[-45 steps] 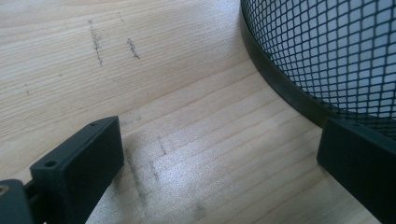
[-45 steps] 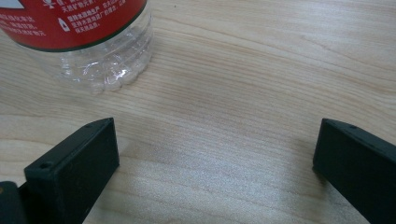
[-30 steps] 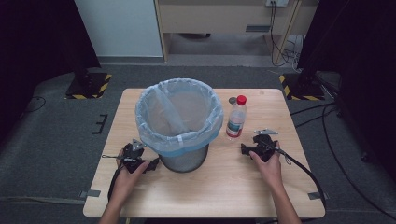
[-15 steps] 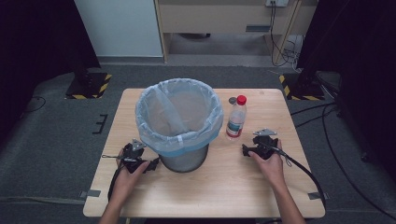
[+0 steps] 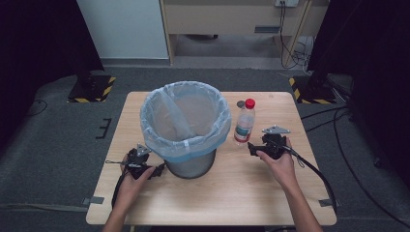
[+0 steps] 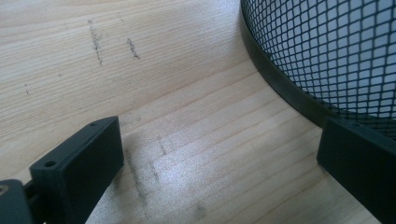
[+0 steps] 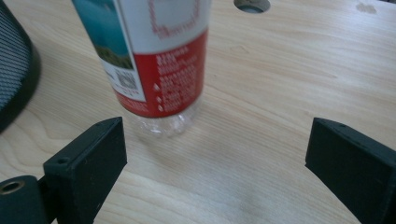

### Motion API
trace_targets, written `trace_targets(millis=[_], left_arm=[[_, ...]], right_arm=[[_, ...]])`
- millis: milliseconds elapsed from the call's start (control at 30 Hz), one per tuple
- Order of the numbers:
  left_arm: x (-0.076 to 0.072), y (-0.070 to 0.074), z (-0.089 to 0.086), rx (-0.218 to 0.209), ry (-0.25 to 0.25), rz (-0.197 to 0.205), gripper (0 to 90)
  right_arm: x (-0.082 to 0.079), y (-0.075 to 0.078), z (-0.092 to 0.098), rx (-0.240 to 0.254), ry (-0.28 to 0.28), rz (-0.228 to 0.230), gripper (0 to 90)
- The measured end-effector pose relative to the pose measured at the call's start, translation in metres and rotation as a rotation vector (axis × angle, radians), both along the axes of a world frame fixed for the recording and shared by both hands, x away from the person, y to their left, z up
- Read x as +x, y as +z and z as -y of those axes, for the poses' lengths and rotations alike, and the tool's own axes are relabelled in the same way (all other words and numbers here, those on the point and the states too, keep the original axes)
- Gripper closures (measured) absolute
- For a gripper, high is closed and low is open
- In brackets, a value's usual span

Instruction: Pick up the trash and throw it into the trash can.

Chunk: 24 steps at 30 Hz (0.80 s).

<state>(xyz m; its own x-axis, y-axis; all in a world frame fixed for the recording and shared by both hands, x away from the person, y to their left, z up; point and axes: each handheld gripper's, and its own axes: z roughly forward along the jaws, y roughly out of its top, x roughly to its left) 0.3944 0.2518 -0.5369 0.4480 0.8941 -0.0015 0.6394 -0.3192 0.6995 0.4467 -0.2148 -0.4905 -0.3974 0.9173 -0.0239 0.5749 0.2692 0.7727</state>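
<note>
A clear water bottle (image 5: 244,123) with a red cap and a red-and-white label stands upright on the wooden table, right of a black mesh bin (image 5: 193,165) lined with a pale blue bag. My right gripper (image 5: 251,147) hovers just in front of the bottle (image 7: 159,60), open; its jaws have just been closing a little, with nothing between them. My left gripper (image 5: 158,170) rests low on the table at the bin's left base, open, with bare wood between its jaws (image 6: 219,158). The mesh wall (image 6: 327,56) curves past its right jaw.
A round hole (image 5: 240,103) is cut in the table (image 5: 241,193) behind the bottle. The bin's edge (image 7: 14,79) lies left of the right gripper. Cables trail from both grippers toward the table's front. Dark floor surrounds the table.
The right gripper has lifted slightly off the table, staying near the bottle. The left hand and gripper have not moved.
</note>
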Motion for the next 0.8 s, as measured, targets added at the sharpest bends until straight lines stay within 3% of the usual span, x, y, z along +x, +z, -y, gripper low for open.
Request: trace_targets(millis=[800], left_arm=[[0.000,0.000,0.000,0.000,0.000,0.000,0.0]], right_arm=[[0.016,0.027,-0.020,0.123,0.073,0.054,13.1]])
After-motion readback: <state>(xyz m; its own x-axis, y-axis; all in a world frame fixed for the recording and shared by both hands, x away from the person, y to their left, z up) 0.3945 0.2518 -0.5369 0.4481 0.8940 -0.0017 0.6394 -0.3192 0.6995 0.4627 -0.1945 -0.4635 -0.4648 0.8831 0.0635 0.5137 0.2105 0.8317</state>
